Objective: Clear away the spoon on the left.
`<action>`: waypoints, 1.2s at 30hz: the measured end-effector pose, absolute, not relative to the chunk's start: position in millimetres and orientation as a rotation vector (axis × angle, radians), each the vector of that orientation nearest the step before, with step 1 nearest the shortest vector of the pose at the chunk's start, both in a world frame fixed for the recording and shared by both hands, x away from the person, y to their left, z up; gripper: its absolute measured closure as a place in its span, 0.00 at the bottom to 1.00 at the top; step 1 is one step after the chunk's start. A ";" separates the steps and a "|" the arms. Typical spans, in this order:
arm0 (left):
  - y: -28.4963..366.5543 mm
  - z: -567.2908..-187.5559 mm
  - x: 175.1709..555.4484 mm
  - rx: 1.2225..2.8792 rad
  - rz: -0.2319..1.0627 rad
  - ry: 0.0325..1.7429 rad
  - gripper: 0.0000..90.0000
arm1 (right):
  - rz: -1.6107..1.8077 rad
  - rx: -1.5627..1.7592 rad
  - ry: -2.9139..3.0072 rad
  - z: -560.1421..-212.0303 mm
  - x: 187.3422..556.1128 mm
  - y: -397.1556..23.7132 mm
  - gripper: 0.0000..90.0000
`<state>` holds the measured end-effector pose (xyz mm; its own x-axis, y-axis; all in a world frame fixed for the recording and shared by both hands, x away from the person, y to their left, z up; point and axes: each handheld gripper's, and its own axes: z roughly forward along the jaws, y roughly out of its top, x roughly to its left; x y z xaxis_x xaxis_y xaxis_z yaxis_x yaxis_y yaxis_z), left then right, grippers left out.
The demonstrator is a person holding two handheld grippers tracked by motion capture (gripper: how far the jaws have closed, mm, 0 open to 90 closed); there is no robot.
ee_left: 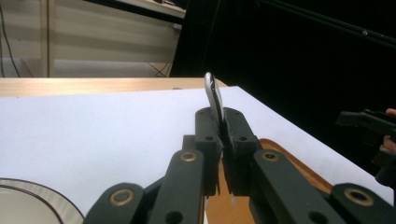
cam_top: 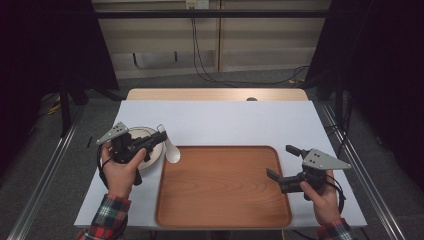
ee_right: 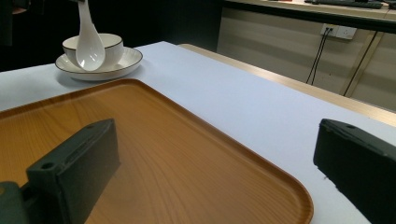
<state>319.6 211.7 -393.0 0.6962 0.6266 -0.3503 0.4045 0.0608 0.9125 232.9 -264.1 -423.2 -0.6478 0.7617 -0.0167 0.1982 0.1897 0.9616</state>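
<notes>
The left claw (cam_top: pixel 159 136), at the left of the high view, is clamped on the handle of a white spoon (cam_top: pixel 171 151), whose scoop hangs down just left of the upper left corner of the wooden tray (cam_top: pixel 225 220). In the right gripper view the spoon (ee_right: pixel 89 44) dangles at the upper left of the frame, scoop lowest, in front of a white bowl (ee_right: pixel 112 43) that sits on a dark-rimmed plate (ee_right: pixel 126 63). The left gripper view shows the handle (ee_left: pixel 214 95) standing edge-on between the two pads, pinched near its end.

The spoon looks like glazed ceramic: stiff, fairly light, smooth and slippery, and likely to chip or break if dropped on the counter (cam_top: pixel 225 122). Held by the thin handle tip, the heavier scoop can swing or pivot in the pads, so a hold nearer the middle of the handle, across its flat width, would probably be steadier.

The right claw (cam_top: pixel 284 162) stands wide and empty at the lower right, over the tray's right edge.
</notes>
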 end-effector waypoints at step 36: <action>181.8 -419.4 300.8 1.645 0.064 0.803 0.95 | 1.469 0.896 1.969 -423.1 232.4 -263.1 0.00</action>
